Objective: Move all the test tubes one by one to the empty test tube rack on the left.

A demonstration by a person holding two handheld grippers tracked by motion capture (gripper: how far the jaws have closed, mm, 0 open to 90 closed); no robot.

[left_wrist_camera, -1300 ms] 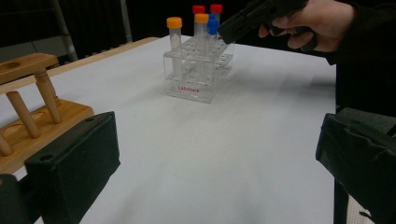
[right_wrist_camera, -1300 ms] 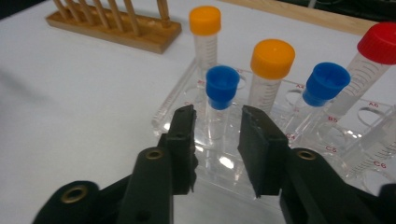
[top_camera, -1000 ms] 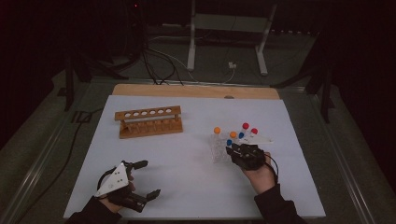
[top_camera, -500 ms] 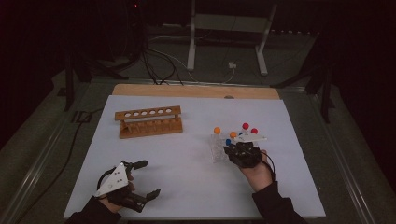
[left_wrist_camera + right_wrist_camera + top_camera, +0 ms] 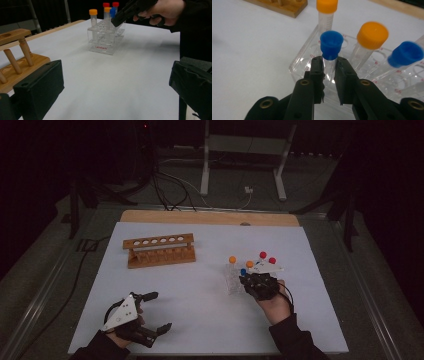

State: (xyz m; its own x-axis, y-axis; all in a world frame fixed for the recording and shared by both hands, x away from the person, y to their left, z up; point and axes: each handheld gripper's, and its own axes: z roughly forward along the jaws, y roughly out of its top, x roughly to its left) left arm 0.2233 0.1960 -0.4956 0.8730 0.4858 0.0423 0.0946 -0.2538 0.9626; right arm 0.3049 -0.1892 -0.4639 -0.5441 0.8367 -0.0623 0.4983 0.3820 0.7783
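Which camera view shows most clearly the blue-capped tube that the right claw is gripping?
The right gripper view: the blue-capped tube fills its centre, the right claw clamped just under the cap. The high view shows a small blue dot; the left gripper view shows the cap, partly behind the claw.

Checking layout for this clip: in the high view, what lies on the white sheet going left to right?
Left claw → wooden rack → clear tube rack → right claw, closed on a blue-capped tube.
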